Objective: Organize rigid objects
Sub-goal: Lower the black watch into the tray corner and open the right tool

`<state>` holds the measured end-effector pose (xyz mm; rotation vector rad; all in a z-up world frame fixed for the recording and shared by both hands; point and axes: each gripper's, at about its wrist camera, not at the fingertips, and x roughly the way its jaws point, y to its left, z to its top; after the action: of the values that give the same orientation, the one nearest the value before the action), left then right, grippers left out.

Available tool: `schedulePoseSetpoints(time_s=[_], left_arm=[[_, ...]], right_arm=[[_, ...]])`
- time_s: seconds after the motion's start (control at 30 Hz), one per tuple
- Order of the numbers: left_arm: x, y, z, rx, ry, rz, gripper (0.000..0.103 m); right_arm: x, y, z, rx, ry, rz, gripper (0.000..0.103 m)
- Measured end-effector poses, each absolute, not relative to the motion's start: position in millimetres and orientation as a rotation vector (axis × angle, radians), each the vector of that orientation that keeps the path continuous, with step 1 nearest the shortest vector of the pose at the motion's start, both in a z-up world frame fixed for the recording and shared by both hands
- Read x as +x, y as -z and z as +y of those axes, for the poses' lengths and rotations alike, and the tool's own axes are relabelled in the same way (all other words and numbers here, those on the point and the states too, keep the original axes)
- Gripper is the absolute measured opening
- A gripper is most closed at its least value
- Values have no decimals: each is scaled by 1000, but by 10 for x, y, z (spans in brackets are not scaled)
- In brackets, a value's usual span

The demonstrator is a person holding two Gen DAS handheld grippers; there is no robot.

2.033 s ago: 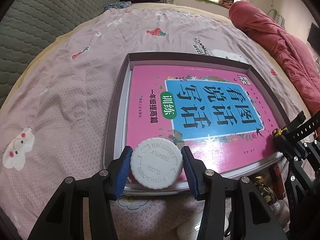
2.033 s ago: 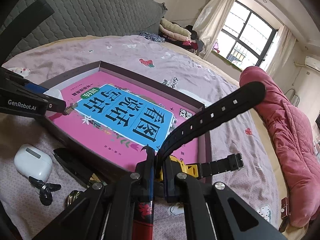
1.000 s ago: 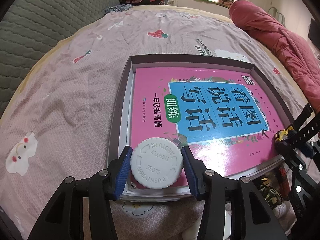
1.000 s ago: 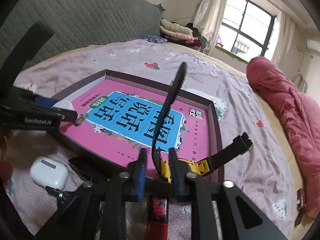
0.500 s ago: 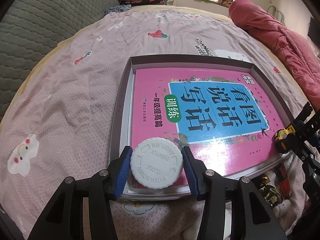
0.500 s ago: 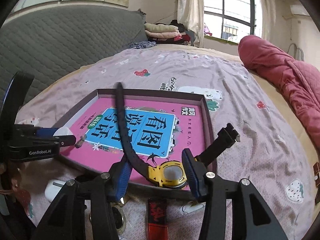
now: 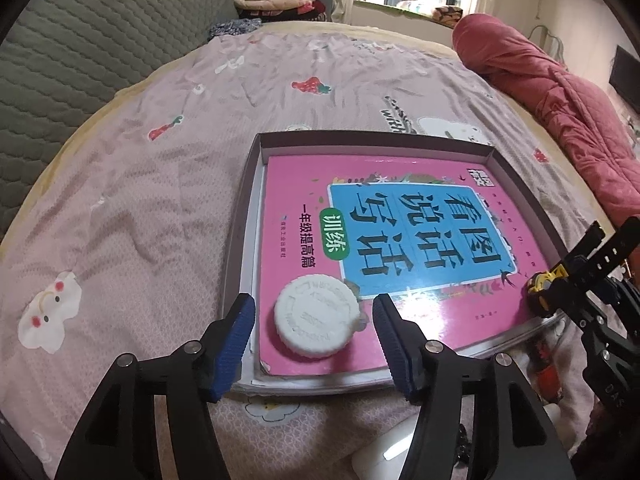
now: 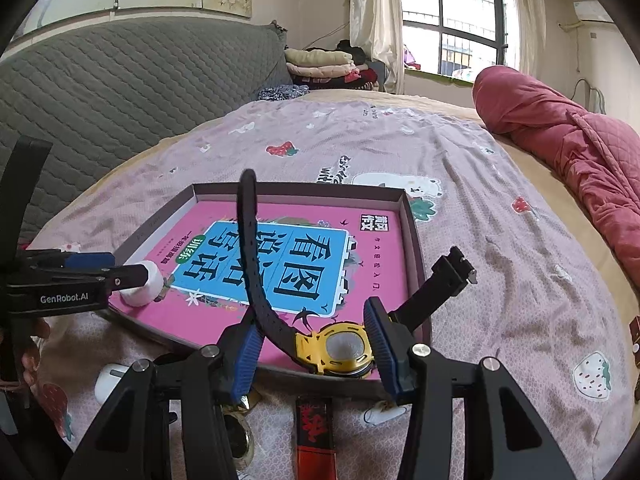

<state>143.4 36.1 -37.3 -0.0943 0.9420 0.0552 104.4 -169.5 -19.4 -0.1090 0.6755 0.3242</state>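
Note:
A white ribbed bottle cap (image 7: 316,322) rests on the pink book (image 7: 400,220) inside the shallow brown box (image 7: 248,216). My left gripper (image 7: 314,312) straddles the cap with its jaws opening; the pads stand clear of it on both sides. A yellow watch (image 8: 340,350) with a black strap lies on the book (image 8: 280,248) at the near right corner of the box (image 8: 416,248). My right gripper (image 8: 314,336) is open around the watch and does not touch it. The strap curls up in front of the lens.
A white earbud case (image 8: 110,380), a gold round item (image 8: 240,436) and a red and black strip (image 8: 314,424) lie on the pink bedsheet before the box. A red quilt (image 8: 560,140) is bunched at the right; a grey padded headboard (image 8: 120,80) stands at the left.
My left jaws opened and let go of the white cap, which now sits on the book. My right gripper released the watch strap, rolled level, and the watch settled in the box corner.

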Motion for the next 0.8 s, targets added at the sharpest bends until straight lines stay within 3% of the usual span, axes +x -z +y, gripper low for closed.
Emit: schedulePoseSetpoints(time_s=[0.17,0.8], left_arm=[[1346,267,362,-103,-59,913,70],[1025,-60,356,-130,-26,833,72]], right_arm=[[1024,139,-1712,-95,-330,659,50],[816,-196,-1902,-29,-337,548,55]])
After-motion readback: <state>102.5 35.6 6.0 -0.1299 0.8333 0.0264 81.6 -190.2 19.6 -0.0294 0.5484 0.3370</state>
